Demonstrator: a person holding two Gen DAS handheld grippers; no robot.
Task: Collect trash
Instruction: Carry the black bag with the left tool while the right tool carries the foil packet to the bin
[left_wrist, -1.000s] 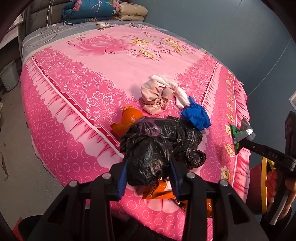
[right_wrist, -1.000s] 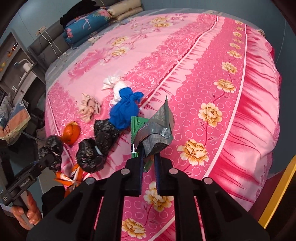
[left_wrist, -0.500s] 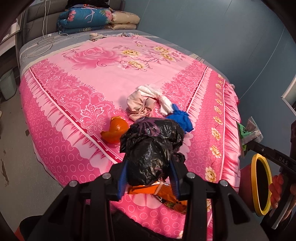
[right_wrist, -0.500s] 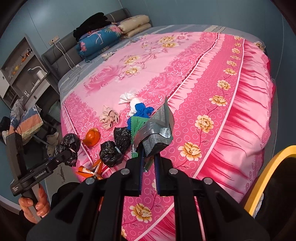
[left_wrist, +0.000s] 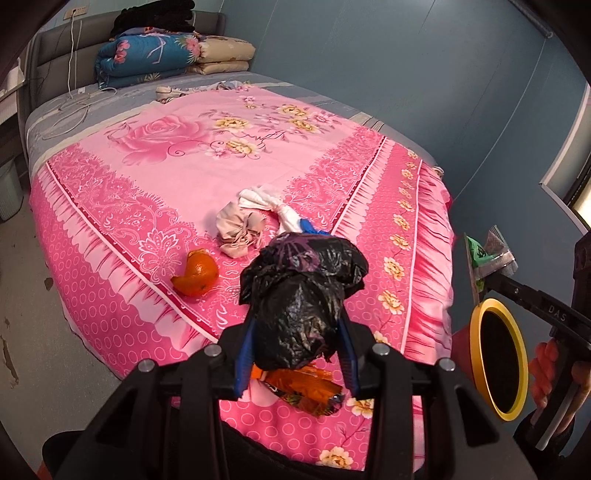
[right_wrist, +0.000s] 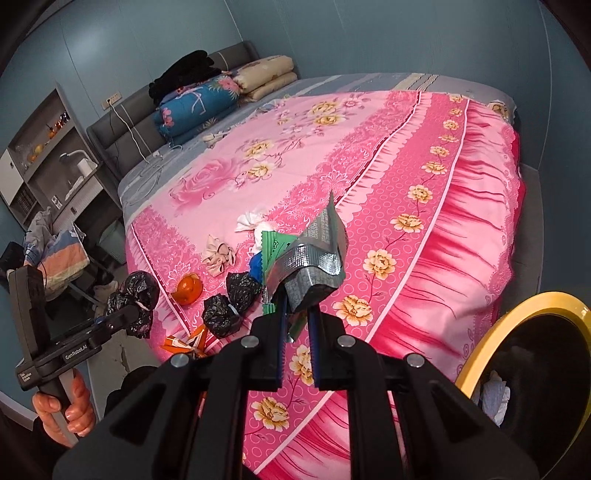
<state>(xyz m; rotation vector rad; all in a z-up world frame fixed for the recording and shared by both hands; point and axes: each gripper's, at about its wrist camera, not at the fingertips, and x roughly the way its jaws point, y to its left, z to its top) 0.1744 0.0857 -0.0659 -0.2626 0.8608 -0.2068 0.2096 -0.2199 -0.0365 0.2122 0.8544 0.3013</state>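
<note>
My left gripper (left_wrist: 297, 354) is shut on a crumpled black plastic bag (left_wrist: 303, 295) and holds it above the bed's near edge; it also shows in the right wrist view (right_wrist: 135, 301). My right gripper (right_wrist: 297, 328) is shut on a silver and green foil wrapper (right_wrist: 306, 258), held beside the bed above the yellow-rimmed trash bin (right_wrist: 480, 347). The wrapper also shows in the left wrist view (left_wrist: 487, 254), just above the bin (left_wrist: 476, 332). On the pink bedspread (left_wrist: 166, 184) lie orange peel (left_wrist: 197, 275), an orange snack packet (left_wrist: 306, 387), two more black bags (right_wrist: 231, 302), cloth wads (left_wrist: 243, 225) and a blue wad (right_wrist: 255, 264).
Folded quilts and pillows (left_wrist: 159, 55) are stacked at the headboard. A white cable (left_wrist: 74, 110) lies on the grey sheet. A shelf unit (right_wrist: 48, 158) and a clothes pile (right_wrist: 55, 251) stand left of the bed. White waste (right_wrist: 496, 398) lies inside the bin.
Both grippers have drawn back and up from the bed with their loads. The trash bin has come into view below the right gripper's wrapper.
</note>
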